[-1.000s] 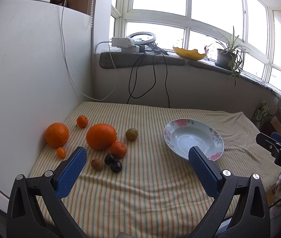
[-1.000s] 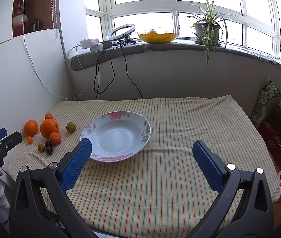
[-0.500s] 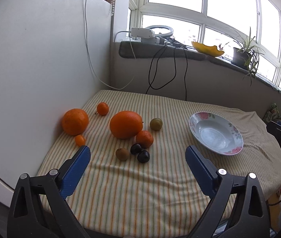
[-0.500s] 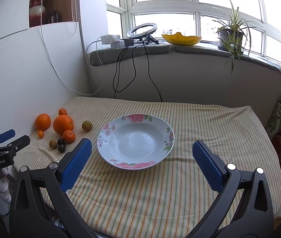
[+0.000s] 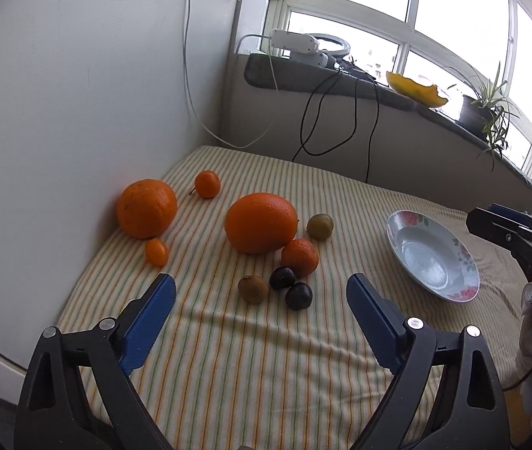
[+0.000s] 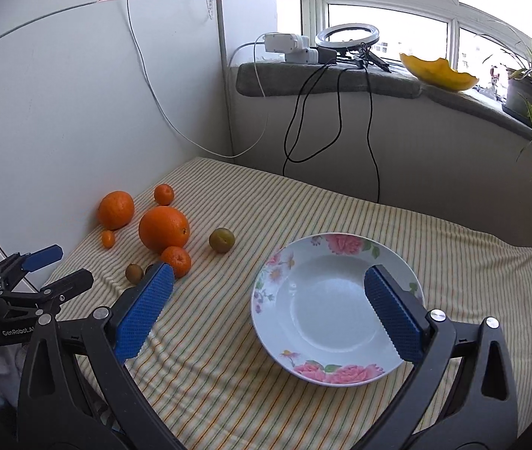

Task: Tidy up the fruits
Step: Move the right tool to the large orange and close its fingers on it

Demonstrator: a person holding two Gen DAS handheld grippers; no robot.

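Left wrist view: the left gripper (image 5: 260,287) hangs over the striped cloth (image 5: 266,367) with its blue pads well apart; the jaws have just been closing a little, and nothing is pressed between them. Beyond the left jaw, near the white wall, sits an orange (image 5: 146,208) with a tiny kumquat (image 5: 157,252) just in front of it and a small mandarin (image 5: 207,184) further back. Ahead of the gap between the jaws lies the biggest orange (image 5: 261,222), with a tangerine (image 5: 300,257) touching its near right side and a greenish plum (image 5: 319,226) just beyond that. Closest to the jaws, between their tips, are a brown kiwi (image 5: 253,289) and two dark plums (image 5: 282,277) (image 5: 298,295), bunched together. Past the right jaw rests the flowered plate (image 5: 464,262), empty, and the right gripper (image 5: 517,234) enters from the frame's right edge. From the right wrist view, the right gripper (image 6: 267,281) also has its jaws wide apart with nothing clamped; the plate (image 6: 266,300) lies between and under them, its right rim behind the right pad. The fruit cluster is beyond the left jaw, whose pad covers part of the dark plums, and the left gripper (image 6: 50,266) shows at the far left.
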